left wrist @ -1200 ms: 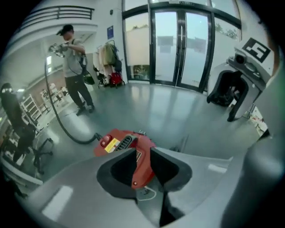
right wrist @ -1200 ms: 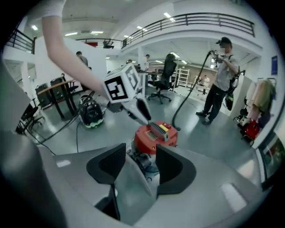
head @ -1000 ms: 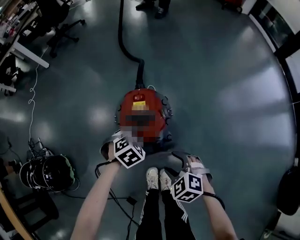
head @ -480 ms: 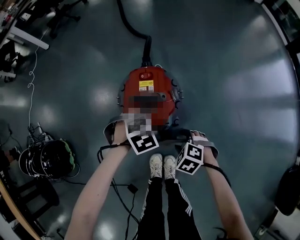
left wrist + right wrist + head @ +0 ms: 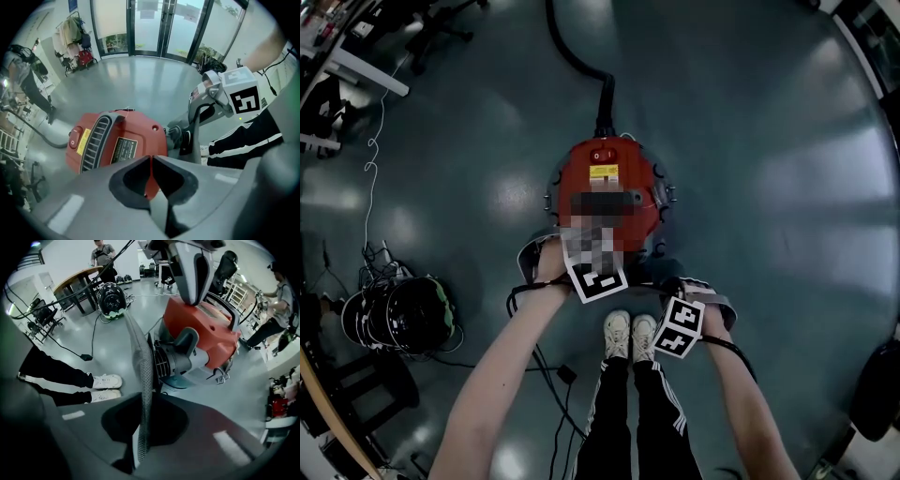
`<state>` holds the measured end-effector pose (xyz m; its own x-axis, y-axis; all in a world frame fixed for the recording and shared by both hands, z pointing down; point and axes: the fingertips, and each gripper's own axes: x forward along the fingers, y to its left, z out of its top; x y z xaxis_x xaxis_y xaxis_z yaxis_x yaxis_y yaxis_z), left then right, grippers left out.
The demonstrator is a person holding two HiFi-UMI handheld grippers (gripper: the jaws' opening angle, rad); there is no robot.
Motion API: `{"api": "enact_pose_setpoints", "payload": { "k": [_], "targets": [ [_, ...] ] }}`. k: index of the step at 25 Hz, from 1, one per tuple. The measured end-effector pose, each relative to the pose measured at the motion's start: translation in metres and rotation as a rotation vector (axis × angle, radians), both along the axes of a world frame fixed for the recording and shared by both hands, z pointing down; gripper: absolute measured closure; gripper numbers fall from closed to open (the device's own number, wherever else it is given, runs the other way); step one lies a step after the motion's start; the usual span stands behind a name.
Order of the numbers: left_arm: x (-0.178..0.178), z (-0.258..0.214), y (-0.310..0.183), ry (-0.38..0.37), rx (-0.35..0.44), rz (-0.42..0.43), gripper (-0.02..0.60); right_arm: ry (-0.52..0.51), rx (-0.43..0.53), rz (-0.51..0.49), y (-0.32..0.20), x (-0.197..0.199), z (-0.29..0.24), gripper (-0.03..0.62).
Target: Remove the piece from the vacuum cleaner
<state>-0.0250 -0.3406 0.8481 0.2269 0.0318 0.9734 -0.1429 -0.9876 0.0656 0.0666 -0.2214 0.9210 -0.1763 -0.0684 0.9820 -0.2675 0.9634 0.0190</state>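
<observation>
A red vacuum cleaner (image 5: 609, 192) stands on the floor, its black hose (image 5: 577, 62) running away from me. My left gripper (image 5: 151, 172) is shut just above the red body (image 5: 117, 140), with nothing visible between its jaws; its marker cube (image 5: 598, 277) sits over the cleaner's near end. My right gripper (image 5: 140, 446) is shut on a thin grey mesh piece (image 5: 143, 376), seen edge-on, beside the grey grille (image 5: 171, 359) at the cleaner's rear. Its cube (image 5: 678, 326) is right of my shoes (image 5: 630, 335).
A black drum-shaped machine (image 5: 403, 317) with cables (image 5: 546, 375) lies on the floor to my left. Office chairs (image 5: 441, 33) and a desk stand at the far left. People (image 5: 104, 256) stand farther off. Glass doors (image 5: 159, 28) lie beyond the cleaner.
Both grippers have closed in on the cleaner's near end; the right one came forward from over my legs to the cleaner's rear.
</observation>
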Motion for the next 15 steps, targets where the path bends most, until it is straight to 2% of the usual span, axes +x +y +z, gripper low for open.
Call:
{"api": "enact_pose_setpoints", "payload": {
  "k": [3,7,15],
  "targets": [
    [0.000,0.000,0.000,-0.001,0.008,-0.013,0.565,-0.007,0.018,-0.045,0.016,-0.005,-0.002,0.557],
    [0.001,-0.001,0.000,0.002,0.021,-0.025,0.566,-0.012,0.026,-0.013,0.019,-0.005,-0.002,0.557],
    [0.000,-0.001,0.000,-0.006,0.012,-0.032,0.566,0.006,0.070,-0.046,0.023,-0.010,-0.001,0.559]
  ]
}}
